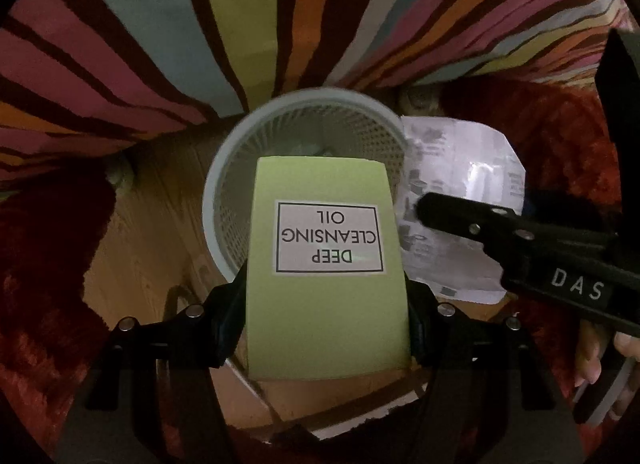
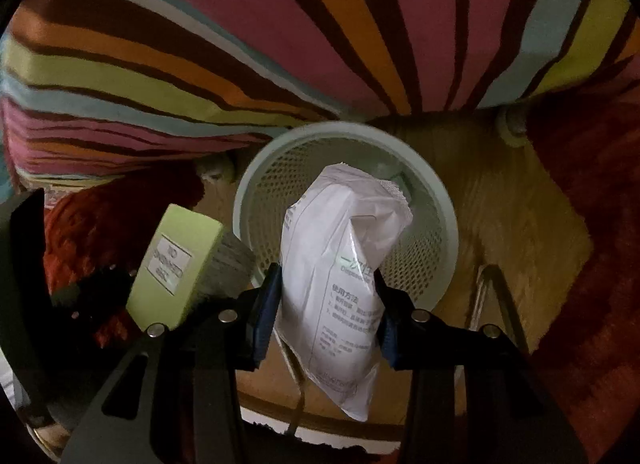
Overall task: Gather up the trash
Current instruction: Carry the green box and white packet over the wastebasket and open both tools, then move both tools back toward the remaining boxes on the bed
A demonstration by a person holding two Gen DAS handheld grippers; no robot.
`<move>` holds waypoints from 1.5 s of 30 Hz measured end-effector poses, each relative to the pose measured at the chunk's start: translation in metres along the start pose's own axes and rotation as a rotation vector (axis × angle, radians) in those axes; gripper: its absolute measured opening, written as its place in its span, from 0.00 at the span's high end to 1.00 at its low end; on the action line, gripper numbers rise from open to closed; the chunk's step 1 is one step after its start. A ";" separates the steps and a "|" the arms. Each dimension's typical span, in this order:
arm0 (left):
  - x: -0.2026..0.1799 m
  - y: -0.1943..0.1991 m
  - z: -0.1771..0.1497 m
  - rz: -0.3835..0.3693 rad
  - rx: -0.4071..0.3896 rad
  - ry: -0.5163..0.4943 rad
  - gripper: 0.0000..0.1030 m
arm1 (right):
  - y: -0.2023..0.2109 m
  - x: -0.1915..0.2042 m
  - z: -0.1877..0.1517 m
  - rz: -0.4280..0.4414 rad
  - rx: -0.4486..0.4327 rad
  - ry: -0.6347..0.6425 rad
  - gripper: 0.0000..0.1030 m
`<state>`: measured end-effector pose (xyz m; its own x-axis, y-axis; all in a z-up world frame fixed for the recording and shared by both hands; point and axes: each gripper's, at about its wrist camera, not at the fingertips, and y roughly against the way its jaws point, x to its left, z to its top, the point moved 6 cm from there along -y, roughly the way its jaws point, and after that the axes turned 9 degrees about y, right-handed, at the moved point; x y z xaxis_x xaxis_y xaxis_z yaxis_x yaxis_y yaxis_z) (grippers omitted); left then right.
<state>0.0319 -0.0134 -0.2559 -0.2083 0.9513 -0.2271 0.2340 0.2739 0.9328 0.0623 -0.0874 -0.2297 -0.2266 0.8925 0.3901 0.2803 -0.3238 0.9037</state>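
Note:
My left gripper (image 1: 326, 328) is shut on a light green box (image 1: 324, 264) labelled "Deep Cleansing Oil", held above a pale mesh wastebasket (image 1: 230, 168). My right gripper (image 2: 326, 304) is shut on a white printed plastic packet (image 2: 340, 264), which hangs over the same wastebasket (image 2: 440, 216). In the left wrist view the right gripper's finger (image 1: 480, 224) and the white packet (image 1: 460, 184) show to the right of the box. The right wrist view shows the green box (image 2: 176, 264) at the left, beside the basket rim. Something pale lies at the basket's bottom, too dim to identify.
The wastebasket stands on a wooden floor (image 2: 520, 216). A striped multicoloured cloth (image 1: 240, 24) hangs behind it. A red shaggy rug (image 1: 40, 264) lies on both sides. A thin cable (image 2: 492, 296) runs across the floor to the right of the basket. A hand (image 1: 592, 364) shows at the right edge.

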 end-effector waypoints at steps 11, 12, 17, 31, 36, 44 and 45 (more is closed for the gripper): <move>0.004 -0.026 0.004 0.018 0.108 0.050 0.16 | -0.024 -0.005 -0.003 0.018 0.114 -0.055 0.41; 0.004 -0.026 0.005 0.020 0.109 0.050 0.16 | -0.024 -0.007 -0.004 0.019 0.117 -0.064 0.31; 0.002 -0.028 0.004 0.024 0.123 0.037 0.13 | -0.021 -0.010 -0.004 0.021 0.101 -0.092 0.21; 0.005 -0.026 0.002 0.008 0.118 0.056 0.14 | -0.026 -0.016 -0.001 0.043 0.098 -0.148 0.20; 0.006 -0.019 0.001 0.000 0.092 0.060 0.14 | -0.021 -0.014 -0.001 0.049 0.076 -0.145 0.18; 0.008 0.002 -0.003 -0.016 0.007 0.072 0.13 | -0.001 -0.001 -0.003 0.037 -0.011 -0.077 0.18; 0.008 0.006 -0.004 -0.015 -0.012 0.067 0.13 | 0.004 0.003 -0.002 0.036 -0.035 -0.054 0.18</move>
<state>0.0278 -0.0049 -0.2509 -0.2751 0.9355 -0.2218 0.2193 0.2857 0.9329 0.0606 -0.0866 -0.2243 -0.1659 0.8953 0.4135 0.2548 -0.3661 0.8950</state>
